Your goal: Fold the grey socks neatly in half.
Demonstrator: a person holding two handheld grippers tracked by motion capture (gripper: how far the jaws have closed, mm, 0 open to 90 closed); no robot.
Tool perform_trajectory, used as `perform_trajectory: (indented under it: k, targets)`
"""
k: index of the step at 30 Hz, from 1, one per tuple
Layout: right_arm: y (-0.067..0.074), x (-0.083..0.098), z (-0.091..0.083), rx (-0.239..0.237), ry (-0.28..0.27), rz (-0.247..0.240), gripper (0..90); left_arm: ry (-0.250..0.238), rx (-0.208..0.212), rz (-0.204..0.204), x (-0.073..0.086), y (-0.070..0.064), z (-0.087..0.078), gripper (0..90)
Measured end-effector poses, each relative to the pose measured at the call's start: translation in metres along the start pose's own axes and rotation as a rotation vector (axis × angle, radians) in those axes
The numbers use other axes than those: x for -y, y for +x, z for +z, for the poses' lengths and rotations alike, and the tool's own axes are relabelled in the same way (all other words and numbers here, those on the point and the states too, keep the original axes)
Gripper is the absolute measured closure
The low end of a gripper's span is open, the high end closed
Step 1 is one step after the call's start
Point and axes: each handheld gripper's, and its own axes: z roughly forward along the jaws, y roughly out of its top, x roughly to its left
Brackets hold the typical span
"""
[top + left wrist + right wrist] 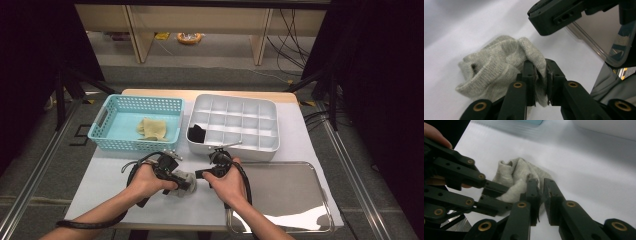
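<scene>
The grey sock (pixel 499 72) is lying crumpled on the white table (pixel 115 180), near its front edge, between the two hands. It is being pinched by the left gripper (pixel 540 75), whose jaws are standing nearly closed with a fold of knit pressed between the pads. At the right gripper (pixel 541 192) a narrow gap is being kept between the jaws; an edge of the sock seems to be lying in that gap, though whether the pads are pressing it cannot be told.

The sock is probably being folded or rolled for sorting. For that to go well, the fold should be kept firmly clamped on the left while a fresh, fuller bite is taken on the right, away from the bunched cuff.

Both grippers are being held low over the table, tips angled inward toward each other, forearms entering from the near edge. The blue basket (pixel 107 135) with a tan cloth (pixel 152 129), the white divided box (pixel 235 125) and the metal tray (pixel 285 195) are standing around them.
</scene>
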Motion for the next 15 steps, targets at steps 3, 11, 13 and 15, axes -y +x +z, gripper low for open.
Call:
perform_trajectory:
  k: [3, 11, 13, 15]
  targets:
    - [0.000, 0.000, 0.000, 0.007, -0.007, -0.022, 81.1, -0.011, -0.007, 0.007, -0.001, -0.001, 0.004, 76.7]
    - [0.008, -0.001, 0.004, -0.018, 0.010, -0.010, 74.2, 0.010, -0.023, 0.024, 0.001, -0.004, 0.011, 75.3]
    - [0.009, -0.002, 0.008, -0.009, 0.025, 0.004, 73.9, 0.035, -0.023, 0.062, 0.000, -0.002, 0.010, 74.7]
    - [0.006, -0.002, 0.011, -0.002, 0.039, -0.005, 77.2, 0.033, -0.021, 0.062, 0.001, -0.002, 0.010, 73.7]
